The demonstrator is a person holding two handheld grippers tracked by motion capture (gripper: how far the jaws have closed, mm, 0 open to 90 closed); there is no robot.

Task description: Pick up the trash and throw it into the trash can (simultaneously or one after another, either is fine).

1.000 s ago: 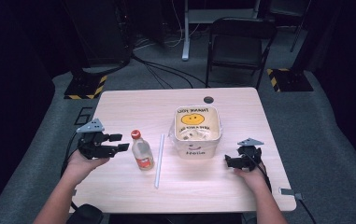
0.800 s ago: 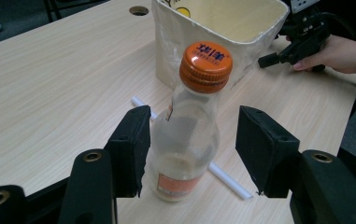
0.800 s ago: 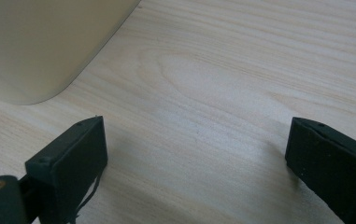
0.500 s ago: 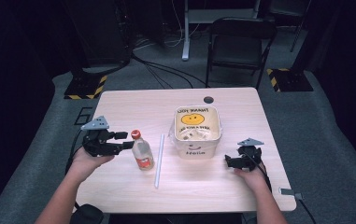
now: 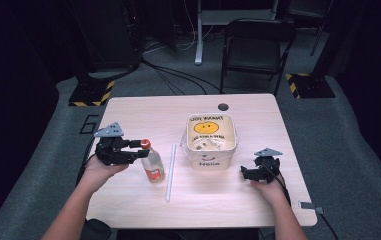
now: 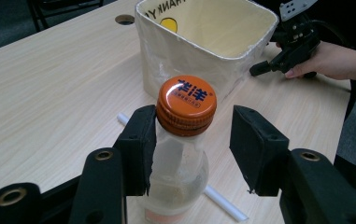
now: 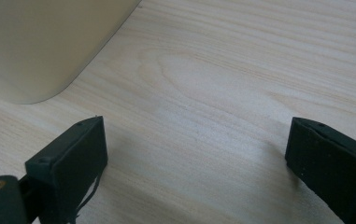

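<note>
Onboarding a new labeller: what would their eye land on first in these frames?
Probably the orange-capped bottle standing on the wooden table, its neck between the jaws of the left claw, which have just been closing; one pad is against it, the other still apart. Next, the cream bag with a yellow smiley at mid-table, and the white straw lying beside the bottle.

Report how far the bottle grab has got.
Done: the left gripper straddles the bottle at its neck. In hand: its jaws have just been closing; one pad touches, the other stands clear. Left: closing fully. The right gripper rests open beside the bucket.
</note>
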